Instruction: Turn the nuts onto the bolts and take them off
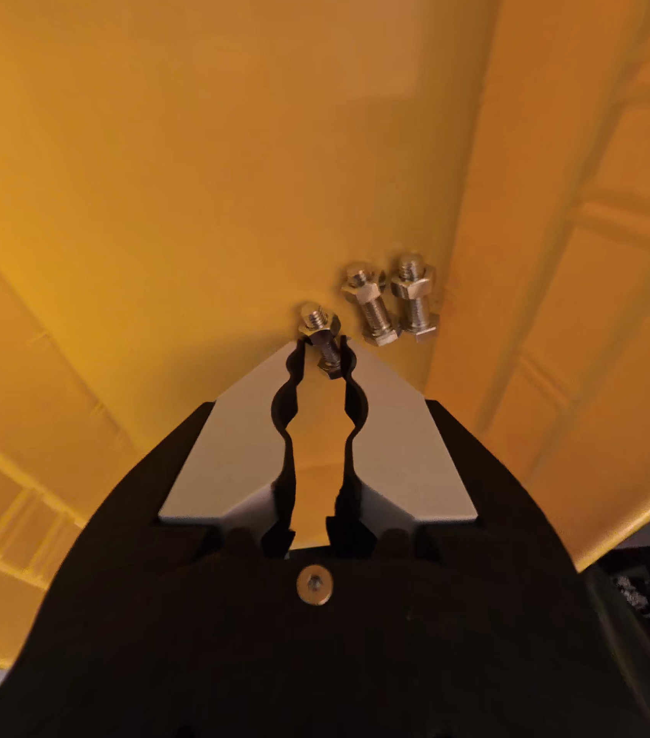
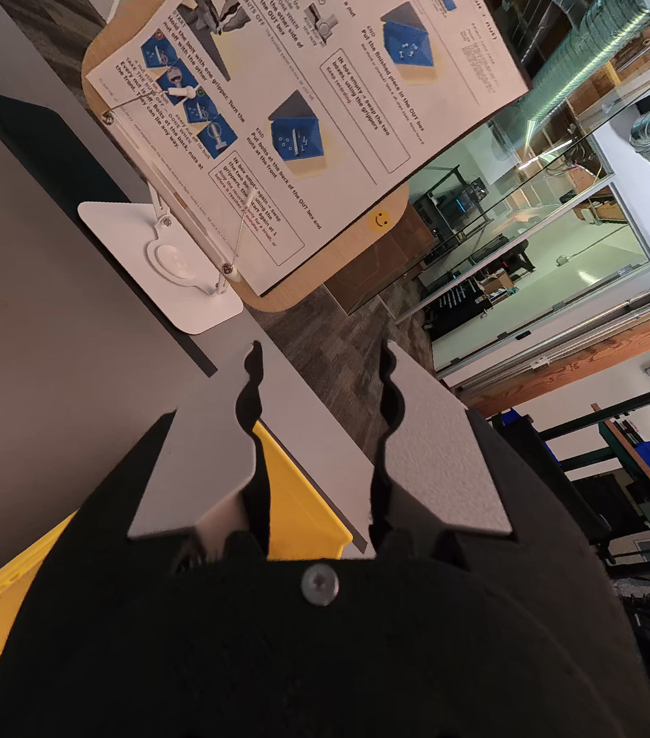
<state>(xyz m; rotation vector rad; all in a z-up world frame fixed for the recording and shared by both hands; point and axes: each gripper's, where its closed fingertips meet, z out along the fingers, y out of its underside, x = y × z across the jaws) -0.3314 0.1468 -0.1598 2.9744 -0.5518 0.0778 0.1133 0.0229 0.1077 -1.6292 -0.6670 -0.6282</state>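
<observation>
The left gripper (image 1: 323, 347) reaches down into a yellow bin (image 1: 155, 199), and its jaws stand narrowly apart around the shank of a steel bolt (image 1: 325, 351) that lies on the bin floor. Whether the tips actually press the shank cannot be told. A hex nut (image 1: 317, 321) is threaded on near the far end of this bolt, just beyond the jaw tips, while its head lies between them. Just to the right, close to the bin's right wall, two more bolts (image 1: 393, 303) lie side by side, each with a nut on it.

The right gripper (image 2: 321, 359) is held up over the grey counter (image 2: 55, 359), jaws wide apart with nothing between them. Below it shows a yellow bin corner (image 2: 299, 499). Near the counter's far edge a white stand (image 2: 155, 263) carries a printed instruction sheet (image 2: 315, 120).
</observation>
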